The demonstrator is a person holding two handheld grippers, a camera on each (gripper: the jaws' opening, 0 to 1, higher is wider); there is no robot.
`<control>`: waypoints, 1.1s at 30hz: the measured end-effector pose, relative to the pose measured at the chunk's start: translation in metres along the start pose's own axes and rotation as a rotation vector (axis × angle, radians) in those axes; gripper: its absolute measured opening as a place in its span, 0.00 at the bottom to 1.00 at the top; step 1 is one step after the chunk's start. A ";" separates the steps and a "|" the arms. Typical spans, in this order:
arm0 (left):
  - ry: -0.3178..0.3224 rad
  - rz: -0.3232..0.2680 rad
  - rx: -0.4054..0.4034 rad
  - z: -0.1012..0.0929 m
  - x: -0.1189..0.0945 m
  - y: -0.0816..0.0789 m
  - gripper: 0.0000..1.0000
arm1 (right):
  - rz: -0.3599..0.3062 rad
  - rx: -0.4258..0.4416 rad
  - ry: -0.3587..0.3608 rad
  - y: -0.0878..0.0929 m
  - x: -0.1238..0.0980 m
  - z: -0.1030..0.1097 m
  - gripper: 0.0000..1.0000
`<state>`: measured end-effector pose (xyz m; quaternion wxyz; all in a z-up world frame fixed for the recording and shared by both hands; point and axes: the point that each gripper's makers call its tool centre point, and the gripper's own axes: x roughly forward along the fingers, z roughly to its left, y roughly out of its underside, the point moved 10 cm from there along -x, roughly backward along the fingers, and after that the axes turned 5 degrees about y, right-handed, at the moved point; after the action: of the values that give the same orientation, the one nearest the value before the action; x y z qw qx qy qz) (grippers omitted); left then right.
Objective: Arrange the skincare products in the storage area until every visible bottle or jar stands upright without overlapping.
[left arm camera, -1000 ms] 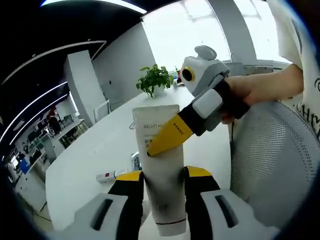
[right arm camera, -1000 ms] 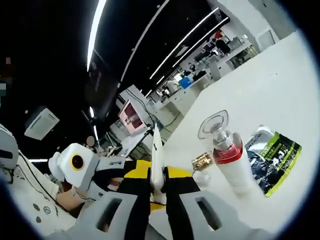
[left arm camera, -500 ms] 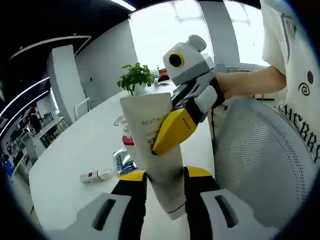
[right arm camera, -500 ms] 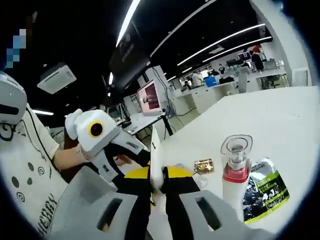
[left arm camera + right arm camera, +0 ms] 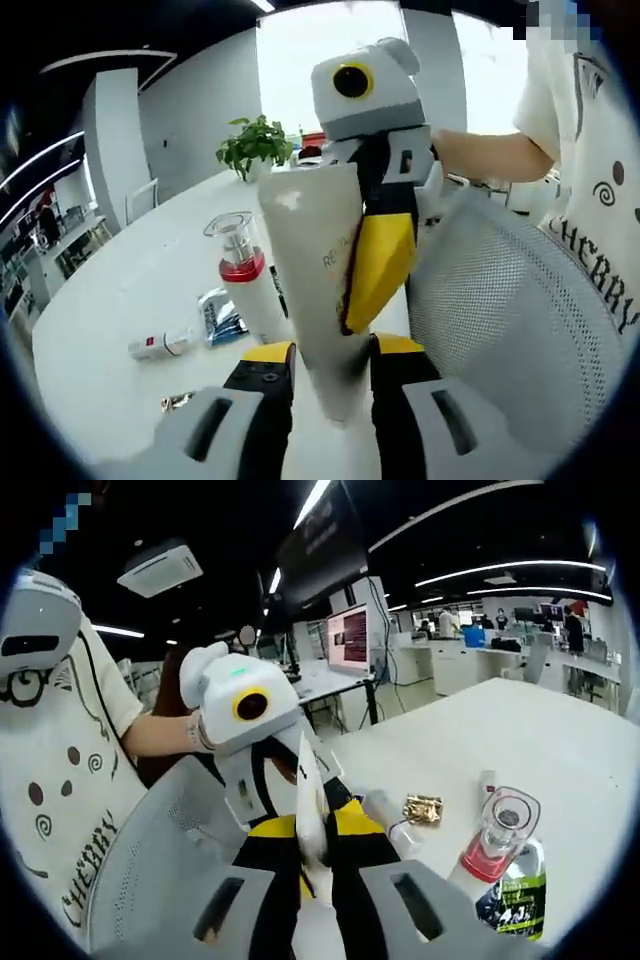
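Left gripper view: the left gripper (image 5: pixel 322 362) has its yellow-tipped jaws clamped on the lower end of a white squeeze tube (image 5: pixel 318 270). The tube's long axis runs up and away from the camera, and its flat crimped end is on top. It looks like soft matte plastic with grey lettering. The right gripper (image 5: pixel 372 262) comes in from above and pinches the tube's middle with one yellow jaw lying across the front.

Behind, on the white table (image 5: pixel 120 300), a white bottle (image 5: pixel 245 290) with a red collar and clear cap stands upright. A glossy sachet (image 5: pixel 222 318) and a small white tube (image 5: pixel 160 345) lie flat beside it.

Right gripper view: the jaws are closed on the squeeze tube edge-on, so it's a thin white sliver pointing up. The left gripper grips it just beyond. The bottle stands to the right, with a gold crinkly wrapper (image 5: pixel 423 808) near it.
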<state>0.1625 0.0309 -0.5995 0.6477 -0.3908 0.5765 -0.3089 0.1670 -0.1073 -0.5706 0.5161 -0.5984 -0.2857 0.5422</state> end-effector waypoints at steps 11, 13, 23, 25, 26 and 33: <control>0.039 0.009 -0.043 0.011 0.014 -0.003 0.22 | 0.099 -0.052 0.014 -0.007 -0.001 -0.008 0.09; 0.047 0.014 -0.048 0.011 0.014 -0.003 0.22 | 0.114 -0.051 0.019 -0.008 -0.001 -0.008 0.10; 0.058 0.027 -0.037 0.026 0.024 -0.003 0.21 | 0.229 -0.102 0.087 -0.013 0.005 -0.023 0.12; 0.057 0.024 -0.042 0.029 0.024 -0.001 0.21 | 0.237 -0.106 0.095 -0.014 0.006 -0.024 0.13; 0.055 0.020 -0.043 0.030 0.024 -0.001 0.21 | 0.244 -0.113 0.090 -0.015 0.006 -0.023 0.13; 0.053 0.016 -0.043 0.031 0.027 0.001 0.20 | 0.340 -0.137 0.079 -0.019 0.011 -0.029 0.14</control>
<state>0.1967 0.0131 -0.6130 0.6261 -0.3918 0.6029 -0.3016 0.2016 -0.1005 -0.5610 0.3857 -0.6925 -0.1962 0.5772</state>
